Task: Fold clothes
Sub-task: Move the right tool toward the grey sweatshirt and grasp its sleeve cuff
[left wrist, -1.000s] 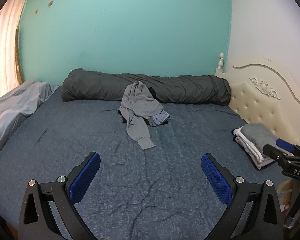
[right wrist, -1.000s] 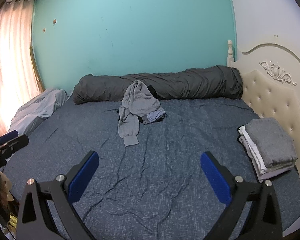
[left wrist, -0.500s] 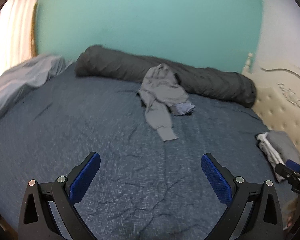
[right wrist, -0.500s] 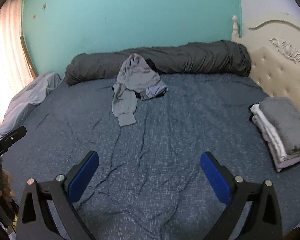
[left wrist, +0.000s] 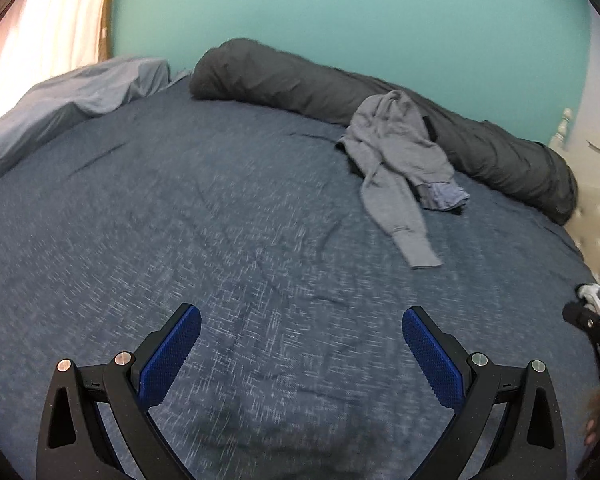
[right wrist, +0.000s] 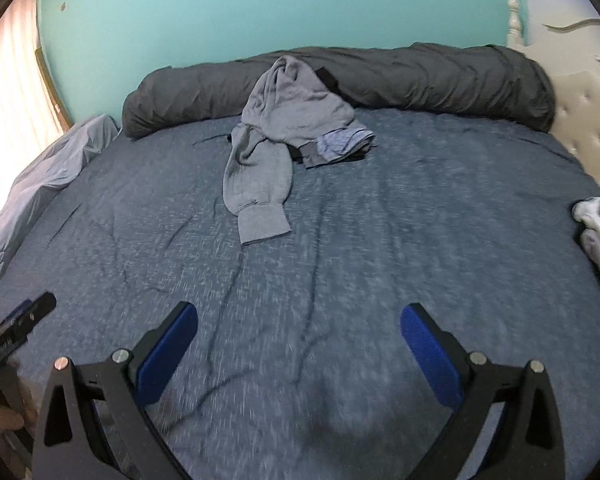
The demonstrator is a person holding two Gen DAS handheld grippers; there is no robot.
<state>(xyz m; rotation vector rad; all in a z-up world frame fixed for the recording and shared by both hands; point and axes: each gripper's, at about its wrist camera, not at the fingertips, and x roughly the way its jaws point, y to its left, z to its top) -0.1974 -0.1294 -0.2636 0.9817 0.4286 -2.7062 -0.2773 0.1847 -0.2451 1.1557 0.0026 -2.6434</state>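
Observation:
A crumpled grey sweatshirt [left wrist: 396, 168] [right wrist: 284, 128] lies at the far side of the bed, draped partly onto a rolled dark duvet, one sleeve stretched toward me. A blue striped garment [right wrist: 342, 144] [left wrist: 440, 196] pokes out from under it. My left gripper [left wrist: 300, 320] hangs open over bare blue bedding, well short of the sweatshirt. Equally wide open, my right gripper [right wrist: 298, 316] hovers above the bedding, nothing between its fingers. Each gripper's tip shows at the other view's edge.
The blue bedspread [right wrist: 420, 220] covers the bed. A rolled dark grey duvet [right wrist: 440, 76] [left wrist: 300, 80] lies along the teal wall. Folded clothes [right wrist: 598, 236] sit at the right by the cream headboard [right wrist: 580, 112]. A light blue sheet [left wrist: 72, 100] is bunched at the left near a curtain.
Both grippers have moved forward and lower over the bed, so the sweatshirt looks closer. The left view has swung leftward. Both stay open.

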